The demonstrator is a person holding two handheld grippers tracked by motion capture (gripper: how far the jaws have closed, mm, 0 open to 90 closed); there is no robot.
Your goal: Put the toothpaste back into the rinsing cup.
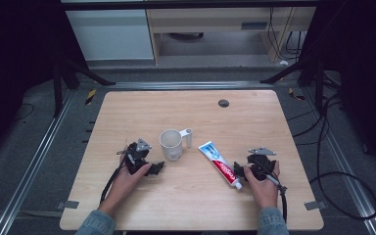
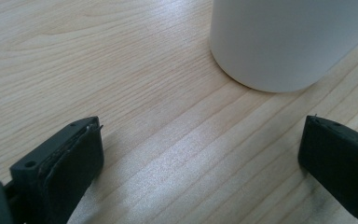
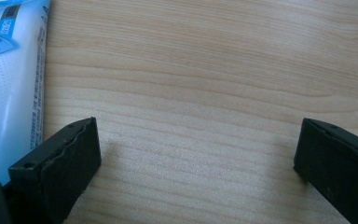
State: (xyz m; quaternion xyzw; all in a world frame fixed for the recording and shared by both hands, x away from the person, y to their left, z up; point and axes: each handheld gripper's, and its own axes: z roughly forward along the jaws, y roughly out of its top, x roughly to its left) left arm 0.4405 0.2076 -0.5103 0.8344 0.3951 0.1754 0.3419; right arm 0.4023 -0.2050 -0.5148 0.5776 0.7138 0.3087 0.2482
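Note:
A white mug (image 1: 171,144) stands upright near the middle of the wooden table (image 1: 191,196), its handle pointing right. A blue, white and red toothpaste tube (image 1: 219,164) lies to its right, cap toward the front. My left gripper (image 1: 157,168) rests on the table just left of and below the mug, open, with bare wood between its jaws; the mug's base (image 2: 279,42) stands ahead, to the right. My right gripper (image 1: 239,172) rests right of the tube's cap end, open on bare wood, with the tube (image 3: 9,79) along its left jaw.
A small dark round grommet (image 1: 223,103) sits near the table's far edge. Metal rails and black stand legs flank the table on the floor, with cables on the right. A white cabinet and a wooden bench stand beyond the far edge.

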